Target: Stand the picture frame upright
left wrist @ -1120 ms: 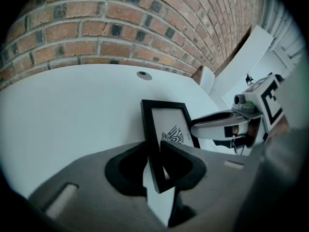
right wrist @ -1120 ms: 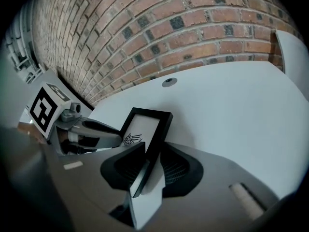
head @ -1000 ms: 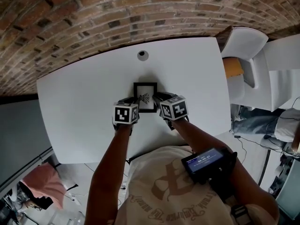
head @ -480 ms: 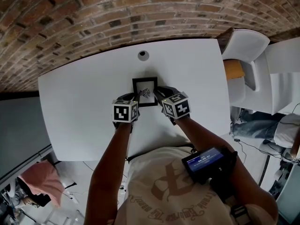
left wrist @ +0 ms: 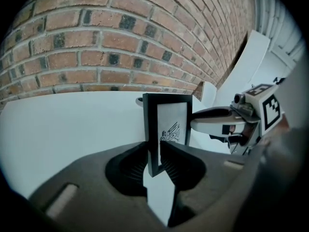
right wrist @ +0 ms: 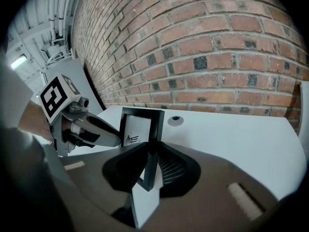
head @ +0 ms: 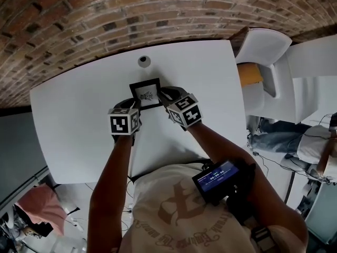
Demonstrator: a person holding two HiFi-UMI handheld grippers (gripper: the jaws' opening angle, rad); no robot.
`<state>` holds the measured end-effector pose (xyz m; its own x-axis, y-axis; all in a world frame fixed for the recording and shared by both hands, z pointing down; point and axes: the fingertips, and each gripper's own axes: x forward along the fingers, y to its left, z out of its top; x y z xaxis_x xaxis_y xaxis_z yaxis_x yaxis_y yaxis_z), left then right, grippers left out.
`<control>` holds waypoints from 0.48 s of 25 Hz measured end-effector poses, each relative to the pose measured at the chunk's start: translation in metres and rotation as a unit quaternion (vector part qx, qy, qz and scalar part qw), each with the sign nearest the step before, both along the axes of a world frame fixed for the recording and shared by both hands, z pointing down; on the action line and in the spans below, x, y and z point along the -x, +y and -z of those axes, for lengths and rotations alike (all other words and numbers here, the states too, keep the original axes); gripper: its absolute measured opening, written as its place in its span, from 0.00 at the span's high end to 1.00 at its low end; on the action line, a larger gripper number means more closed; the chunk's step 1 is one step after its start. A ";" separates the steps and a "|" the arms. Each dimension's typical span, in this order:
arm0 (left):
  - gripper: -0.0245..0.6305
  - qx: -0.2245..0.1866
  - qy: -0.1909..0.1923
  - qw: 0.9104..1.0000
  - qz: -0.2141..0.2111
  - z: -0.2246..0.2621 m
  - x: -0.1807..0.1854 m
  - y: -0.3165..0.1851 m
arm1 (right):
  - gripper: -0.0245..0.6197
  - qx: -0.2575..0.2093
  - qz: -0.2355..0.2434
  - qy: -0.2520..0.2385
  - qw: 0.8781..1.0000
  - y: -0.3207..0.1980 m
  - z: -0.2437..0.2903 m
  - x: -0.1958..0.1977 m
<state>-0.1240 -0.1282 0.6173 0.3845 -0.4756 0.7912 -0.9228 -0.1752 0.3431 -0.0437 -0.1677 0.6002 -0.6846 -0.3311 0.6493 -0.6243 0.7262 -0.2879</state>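
picture frame (head: 146, 93) held near upright over the white table (head: 79, 120). left gripper (left wrist: 153, 158) clamps its left edge; right gripper (right wrist: 150, 166) jaws have just been closing on the right edge. advice: level both grips, set bottom edge flat, release only when steady.

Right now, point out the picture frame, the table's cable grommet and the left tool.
picture frame (head: 146, 94): head view, the white print inside its black border.
cable grommet (head: 143, 61): head view, its dark centre.
left tool (left wrist: 153, 154): left gripper view, between tips clamping the frame's edge.
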 end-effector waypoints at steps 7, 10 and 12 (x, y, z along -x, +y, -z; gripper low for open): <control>0.83 -0.016 -0.004 1.000 -0.007 0.007 -0.005 -0.018 | 0.85 -0.034 0.016 0.001 0.999 -0.024 0.011 0.001; 0.83 -0.017 -0.006 1.000 -0.007 0.009 -0.003 -0.026 | 0.85 -0.039 0.017 -0.001 0.999 -0.031 0.013 0.001; 0.83 -0.020 -0.008 1.000 -0.007 0.011 -0.001 -0.031 | 0.85 -0.042 0.016 -0.005 0.999 -0.037 0.014 0.003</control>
<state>-0.1234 -0.1596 0.6062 0.3783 -0.5022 0.7776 -0.9257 -0.2008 0.3206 -0.0463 -0.2045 0.5864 -0.7014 -0.3631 0.6133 -0.5986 0.7671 -0.2306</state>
